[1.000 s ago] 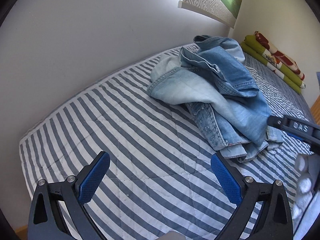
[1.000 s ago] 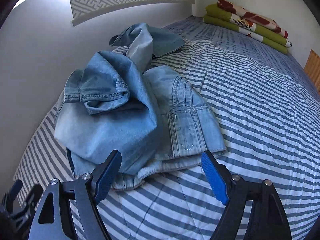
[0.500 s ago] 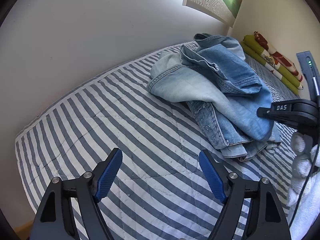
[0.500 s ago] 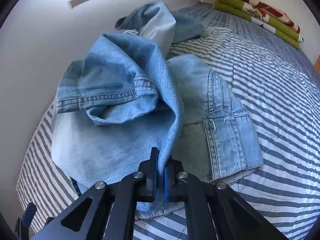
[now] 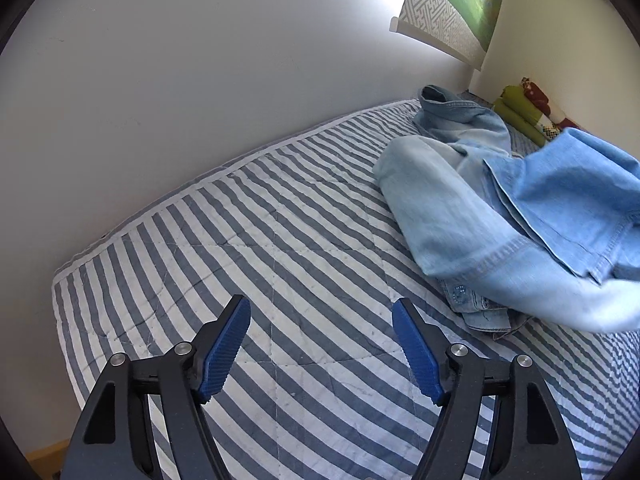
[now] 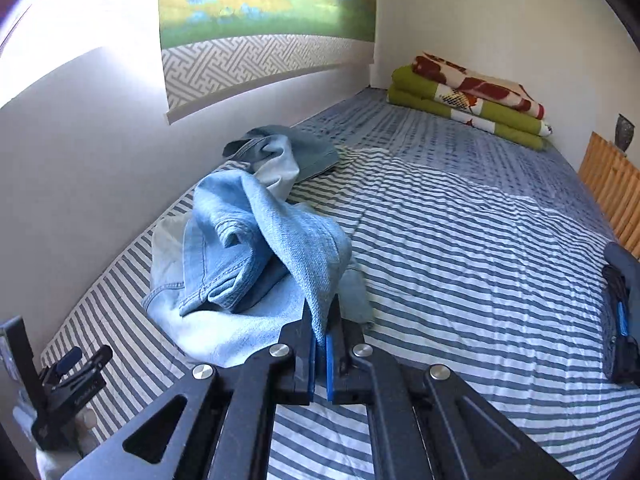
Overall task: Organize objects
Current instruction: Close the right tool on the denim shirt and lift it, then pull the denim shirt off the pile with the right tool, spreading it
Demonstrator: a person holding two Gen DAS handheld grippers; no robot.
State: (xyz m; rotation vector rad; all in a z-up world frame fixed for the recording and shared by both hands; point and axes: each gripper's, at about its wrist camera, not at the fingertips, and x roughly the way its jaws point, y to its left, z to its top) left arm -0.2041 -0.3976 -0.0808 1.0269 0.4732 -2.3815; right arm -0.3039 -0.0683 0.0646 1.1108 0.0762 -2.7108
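Note:
A crumpled light-blue denim garment [image 6: 256, 256] lies on the striped bed near the wall. My right gripper [image 6: 320, 320] is shut on a fold of it and holds that fold lifted off the bed. The same garment shows at the right of the left wrist view [image 5: 500, 216], its lifted part raised at the far right. My left gripper [image 5: 322, 344] is open and empty over the bare striped cover, to the left of the garment. It also appears at the lower left of the right wrist view [image 6: 68, 376].
The grey-and-white striped bed cover [image 6: 460, 280] runs along a white wall [image 5: 200, 60]. Folded green and patterned blankets [image 6: 468, 100] are stacked at the far end. A wall hanging [image 6: 264, 32] hangs above. A wooden slatted piece [image 6: 612, 184] and a dark object [image 6: 620, 312] are at the right.
My right gripper closed on the denim and has lifted and pulled the fold back. My left gripper moved back and left, away from the garment, still open.

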